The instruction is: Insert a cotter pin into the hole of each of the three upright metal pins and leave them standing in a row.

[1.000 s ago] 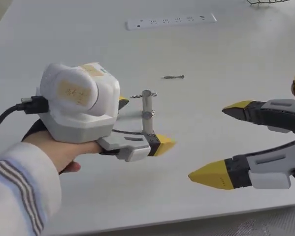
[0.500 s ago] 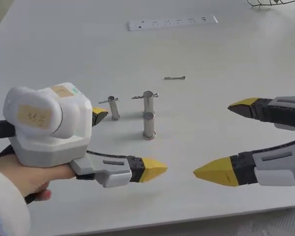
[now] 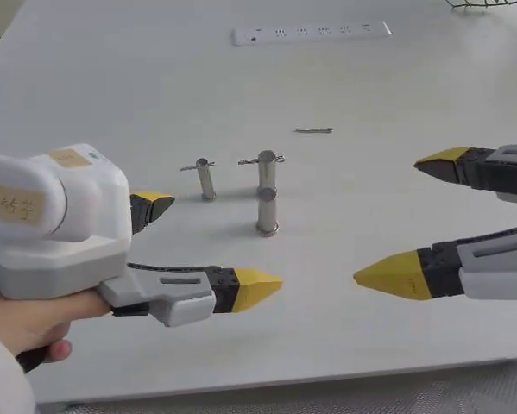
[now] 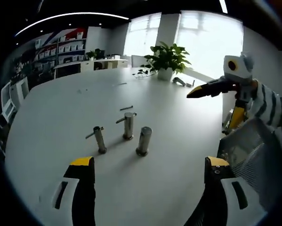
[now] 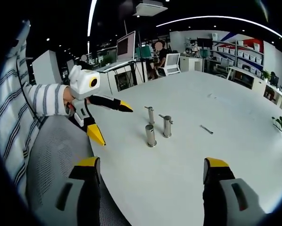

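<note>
Three pins stand upright on the table [image 3: 370, 95], just ahead of the left gripper [image 3: 211, 246] and off to the left of the right gripper [image 3: 402, 220]. The short pin [image 3: 205, 179] and the back pin [image 3: 267, 169] each carry a cotter [image 3: 189, 166] through the head. The near pin [image 3: 267, 213], closest to both grippers, looks bare, though its top is small. A loose cotter [image 3: 313, 130] lies flat beyond them. Both grippers gape wide, holding nothing. A power strip [image 3: 310, 33] lies far past everything.

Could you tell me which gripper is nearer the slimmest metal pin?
Left. The left gripper has one jaw tip beside the slimmest metal pin; the right gripper is far off on the opposite side.
</note>
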